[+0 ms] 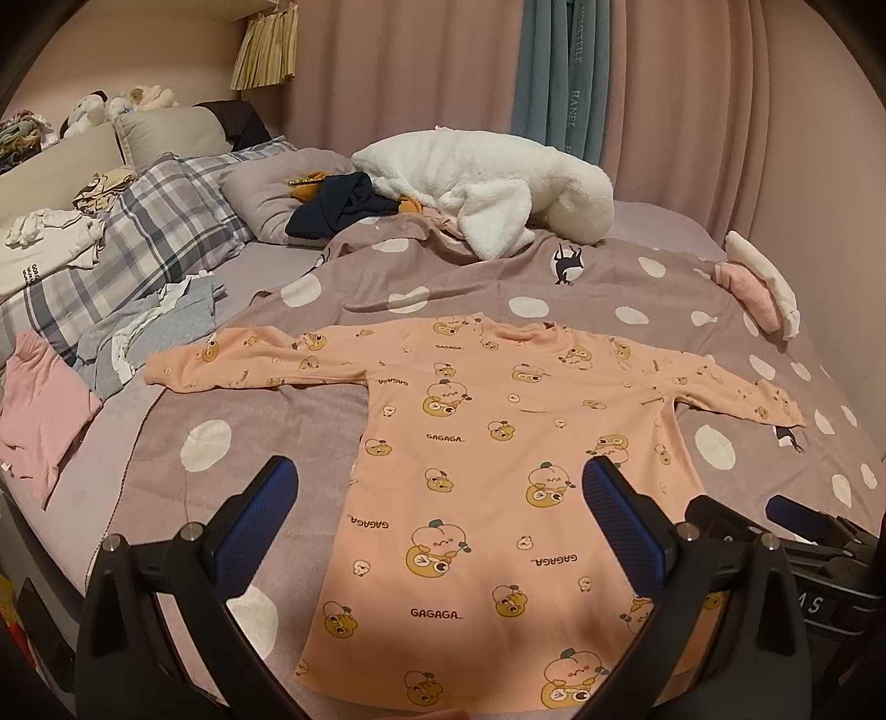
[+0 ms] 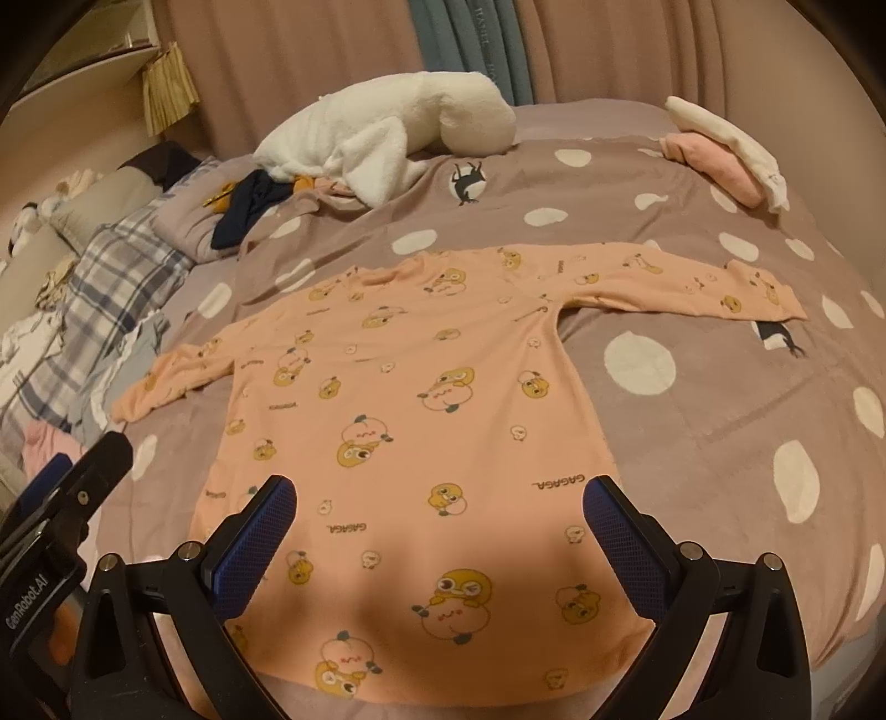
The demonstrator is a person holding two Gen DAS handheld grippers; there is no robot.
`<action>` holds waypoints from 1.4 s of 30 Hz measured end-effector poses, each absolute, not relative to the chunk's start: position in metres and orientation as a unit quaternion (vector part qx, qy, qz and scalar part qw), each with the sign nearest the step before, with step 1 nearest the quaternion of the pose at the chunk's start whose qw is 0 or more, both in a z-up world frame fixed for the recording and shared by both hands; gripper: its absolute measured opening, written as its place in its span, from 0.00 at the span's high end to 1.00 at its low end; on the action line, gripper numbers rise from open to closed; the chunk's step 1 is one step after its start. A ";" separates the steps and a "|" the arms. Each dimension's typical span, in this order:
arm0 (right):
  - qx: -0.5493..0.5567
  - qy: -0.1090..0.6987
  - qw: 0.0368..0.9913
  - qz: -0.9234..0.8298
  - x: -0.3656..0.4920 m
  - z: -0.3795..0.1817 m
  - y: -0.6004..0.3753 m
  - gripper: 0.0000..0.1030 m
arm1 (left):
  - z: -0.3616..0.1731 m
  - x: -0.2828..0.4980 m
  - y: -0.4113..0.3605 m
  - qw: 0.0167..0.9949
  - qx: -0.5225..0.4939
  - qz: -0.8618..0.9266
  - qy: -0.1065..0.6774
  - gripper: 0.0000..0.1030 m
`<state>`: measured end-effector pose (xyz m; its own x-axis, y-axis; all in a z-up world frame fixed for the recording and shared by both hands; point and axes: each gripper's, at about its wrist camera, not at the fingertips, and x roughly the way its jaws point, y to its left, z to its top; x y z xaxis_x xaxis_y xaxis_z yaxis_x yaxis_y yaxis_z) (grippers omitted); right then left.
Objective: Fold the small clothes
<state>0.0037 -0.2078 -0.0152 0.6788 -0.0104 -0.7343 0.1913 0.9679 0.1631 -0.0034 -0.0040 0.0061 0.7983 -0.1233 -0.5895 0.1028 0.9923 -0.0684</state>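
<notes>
Now | peach shirt [image 1: 498, 443] printed "GAGAGA" flat on blanket [image 1: 249, 421] | left tongs [image 1: 440, 515] spread | right tongs [image 2: 440, 531] spread

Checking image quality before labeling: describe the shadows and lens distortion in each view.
Left wrist view: a dark shadow covers the hem of the peach shirt; fisheye bends the bedspread and blackens the corners. Right wrist view: a similar shadow crosses the shirt's hem between the open jaws; same fisheye bowing.

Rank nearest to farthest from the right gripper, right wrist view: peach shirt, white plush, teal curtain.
From the right gripper:
1. Peach shirt, spread flat directly beneath and ahead.
2. White plush, far side of the bed, slightly left.
3. Teal curtain, hanging behind the bed.
</notes>
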 end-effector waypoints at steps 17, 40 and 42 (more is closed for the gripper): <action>0.103 0.400 0.909 -0.053 0.007 -0.016 -0.204 0.00 | 0.002 0.001 -0.009 0.944 -0.021 -0.070 0.322 0.00; 0.085 0.406 0.908 -0.059 0.010 -0.018 -0.201 0.00 | 0.002 0.002 -0.012 0.944 -0.013 -0.070 0.324 0.00; 0.082 0.408 0.908 -0.059 0.011 -0.018 -0.200 0.00 | 0.002 0.002 -0.012 0.943 -0.011 -0.069 0.324 0.00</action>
<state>0.0112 -0.1999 -0.0185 0.6607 -0.0409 -0.7496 0.1744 0.9796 0.1002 0.0017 -0.0121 0.0017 0.7801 -0.1376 -0.6103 0.1239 0.9902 -0.0650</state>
